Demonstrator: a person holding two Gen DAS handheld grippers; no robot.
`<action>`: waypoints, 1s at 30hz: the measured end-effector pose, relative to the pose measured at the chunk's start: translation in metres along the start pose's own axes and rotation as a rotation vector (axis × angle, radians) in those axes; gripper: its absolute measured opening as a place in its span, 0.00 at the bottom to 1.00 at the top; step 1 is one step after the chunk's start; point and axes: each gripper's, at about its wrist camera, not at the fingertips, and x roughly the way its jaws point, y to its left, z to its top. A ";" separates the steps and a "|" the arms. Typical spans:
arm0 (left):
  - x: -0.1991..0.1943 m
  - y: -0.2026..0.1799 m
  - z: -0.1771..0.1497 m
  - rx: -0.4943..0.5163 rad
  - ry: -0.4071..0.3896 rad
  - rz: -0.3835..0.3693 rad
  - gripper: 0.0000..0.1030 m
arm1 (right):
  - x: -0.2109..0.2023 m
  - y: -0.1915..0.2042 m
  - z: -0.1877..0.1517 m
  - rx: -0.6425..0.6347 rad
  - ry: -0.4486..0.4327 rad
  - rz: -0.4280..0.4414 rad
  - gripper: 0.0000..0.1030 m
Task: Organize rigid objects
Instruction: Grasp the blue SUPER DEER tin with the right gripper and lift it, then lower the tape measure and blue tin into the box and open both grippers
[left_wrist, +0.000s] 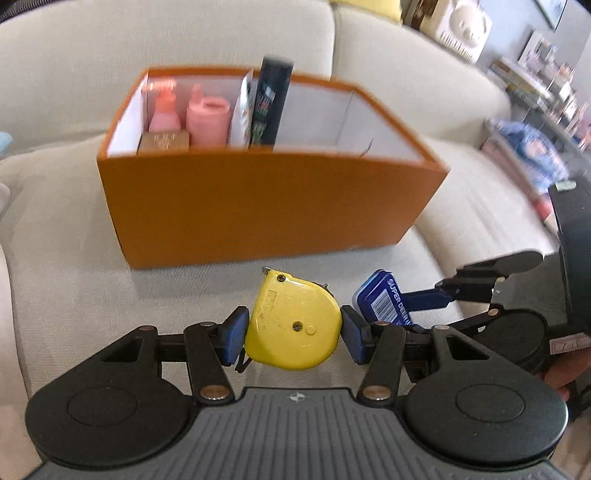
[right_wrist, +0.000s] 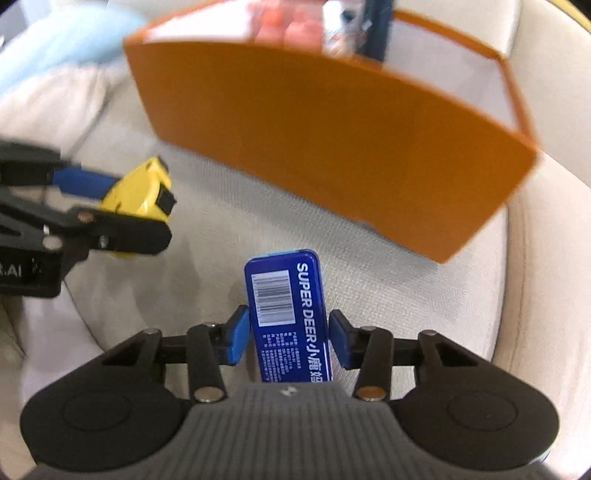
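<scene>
The orange box on the beige sofa holds two pink bottles, a brown carton and upright packets; before it, the left gripper clamps a yellow tape measure and the right gripper grips a blue tin

Tape measure: glossy yellow plastic shell, metal screw heads. Blue tin: smooth, shiny printed finish, looks like metal. Orange box: matt cardboard outside, plain white inside. Sofa cushion: cream cloth, fine visible weave, matt. Left gripper: matt black plastic links, ribbed grey body, blue pads. Pink bottles in the box: smooth plastic
</scene>
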 end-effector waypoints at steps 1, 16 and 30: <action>-0.008 -0.001 0.003 -0.004 -0.021 -0.014 0.59 | -0.011 -0.003 0.000 0.038 -0.027 0.009 0.45; -0.041 0.000 0.109 0.059 -0.195 -0.028 0.59 | -0.142 -0.035 0.080 -0.052 -0.348 -0.021 0.45; 0.069 0.045 0.150 0.008 -0.047 -0.027 0.59 | 0.011 -0.076 0.175 -0.609 0.002 -0.180 0.45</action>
